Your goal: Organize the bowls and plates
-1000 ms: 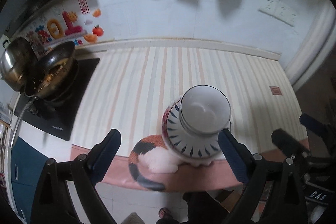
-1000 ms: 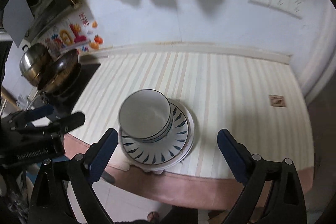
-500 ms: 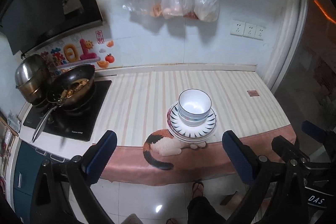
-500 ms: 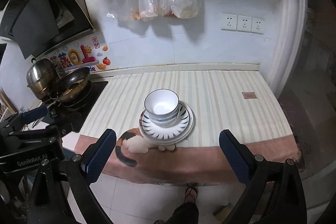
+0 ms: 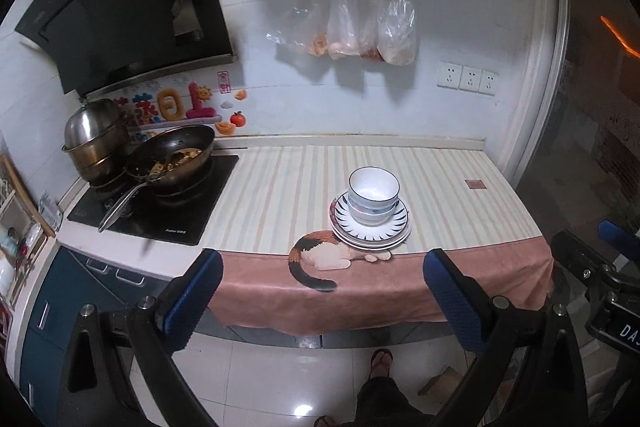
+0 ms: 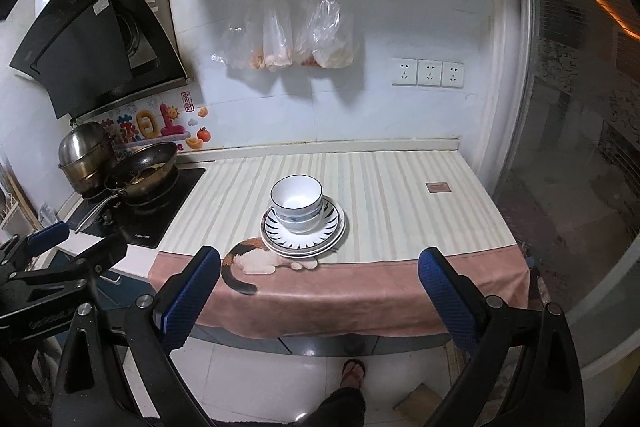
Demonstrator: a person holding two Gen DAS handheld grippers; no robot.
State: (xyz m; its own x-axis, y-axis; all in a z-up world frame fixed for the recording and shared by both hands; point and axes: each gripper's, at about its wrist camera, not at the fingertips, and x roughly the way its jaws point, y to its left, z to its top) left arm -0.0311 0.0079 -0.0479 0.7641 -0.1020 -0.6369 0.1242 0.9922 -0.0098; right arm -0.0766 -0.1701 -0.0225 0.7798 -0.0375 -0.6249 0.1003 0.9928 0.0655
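White bowls with blue rims (image 5: 373,195) (image 6: 297,202) are nested on a stack of white plates with blue leaf marks (image 5: 394,229) (image 6: 332,229), near the front edge of the striped cloth on the counter (image 5: 280,195) (image 6: 400,203). My left gripper (image 5: 322,291) is open and empty, held well back from the counter over the floor. My right gripper (image 6: 318,287) is also open and empty, equally far back. Each gripper appears at the edge of the other's view.
A black hob (image 5: 160,211) at the left carries a wok with food (image 5: 172,157) and a steel pot (image 5: 96,139). A range hood (image 5: 120,15) hangs above. Plastic bags (image 5: 360,31) hang on the wall by the sockets (image 5: 466,79). A person's sandalled foot (image 5: 380,361) stands on the tiled floor.
Both grippers have pulled back and up from the counter. The stack of bowls and plates, close between the fingers a second ago, now sits small and distant.
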